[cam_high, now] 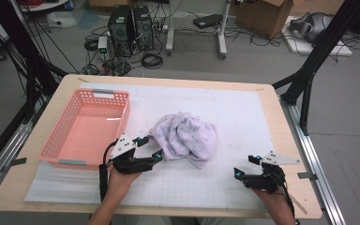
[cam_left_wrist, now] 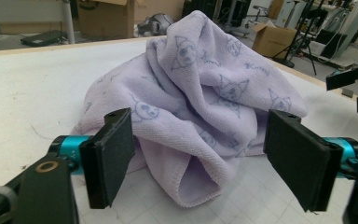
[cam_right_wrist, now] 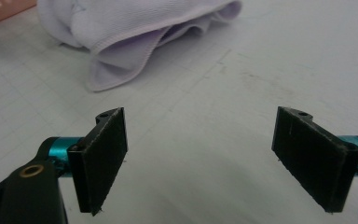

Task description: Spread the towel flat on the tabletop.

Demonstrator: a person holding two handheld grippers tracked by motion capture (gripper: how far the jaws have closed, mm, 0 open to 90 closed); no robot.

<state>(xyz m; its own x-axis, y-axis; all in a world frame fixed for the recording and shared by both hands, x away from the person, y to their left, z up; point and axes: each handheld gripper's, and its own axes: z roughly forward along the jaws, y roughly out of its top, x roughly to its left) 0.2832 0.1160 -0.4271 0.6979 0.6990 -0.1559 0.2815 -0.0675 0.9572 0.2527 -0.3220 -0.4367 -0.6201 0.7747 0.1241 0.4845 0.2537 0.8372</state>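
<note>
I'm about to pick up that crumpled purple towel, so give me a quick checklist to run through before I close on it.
1. Left gripper jaws open: ok.
2. Towel fold between the left jaws: ok, but the pads are not pressing yet.
3. Right gripper open: ok.
4. Right gripper at the towel: not ok, bare mat lies between them.
5. Basket free of things: ok.
6. Towel corners found: cannot tell, it is bunched.

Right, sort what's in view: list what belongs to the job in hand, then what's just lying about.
Part of the job:
- towel, crumpled on the white mat
- left gripper, jaws open around the towel's edge
- right gripper, open, short of the towel
- pink basket, beside the towel, probably its destination

Lying about:
- computer towers
- cardboard box
- floor cables
</note>
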